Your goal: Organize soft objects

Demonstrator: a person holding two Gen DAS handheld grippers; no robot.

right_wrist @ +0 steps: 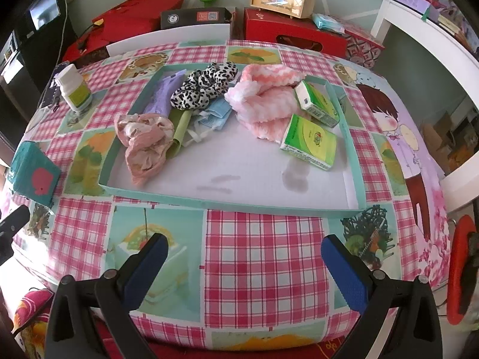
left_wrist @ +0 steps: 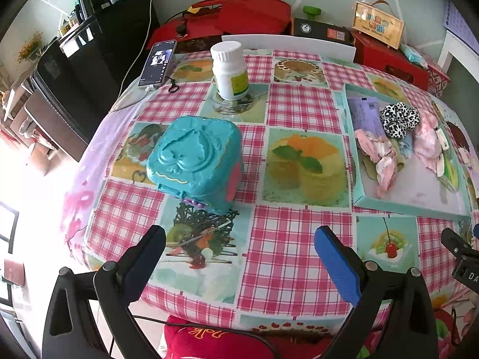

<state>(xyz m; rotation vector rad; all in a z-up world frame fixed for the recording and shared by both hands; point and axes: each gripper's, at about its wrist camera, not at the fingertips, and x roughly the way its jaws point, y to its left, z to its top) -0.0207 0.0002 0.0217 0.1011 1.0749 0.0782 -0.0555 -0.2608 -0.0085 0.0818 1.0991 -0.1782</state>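
Note:
A shallow teal tray lies on the table and holds the soft items. Inside it are a leopard-print scrunchie, a fluffy pink cloth, a pale pink scrunchie, a purple cloth, a blue face mask and two green tissue packs. A closed teal toy box stands left of the tray. My left gripper hovers open near the table's front edge. My right gripper is also open, in front of the tray, holding nothing.
A white pill bottle and a phone sit at the far left of the checked tablecloth. Red boxes and a white chair back stand behind the table. A white shelf is at right.

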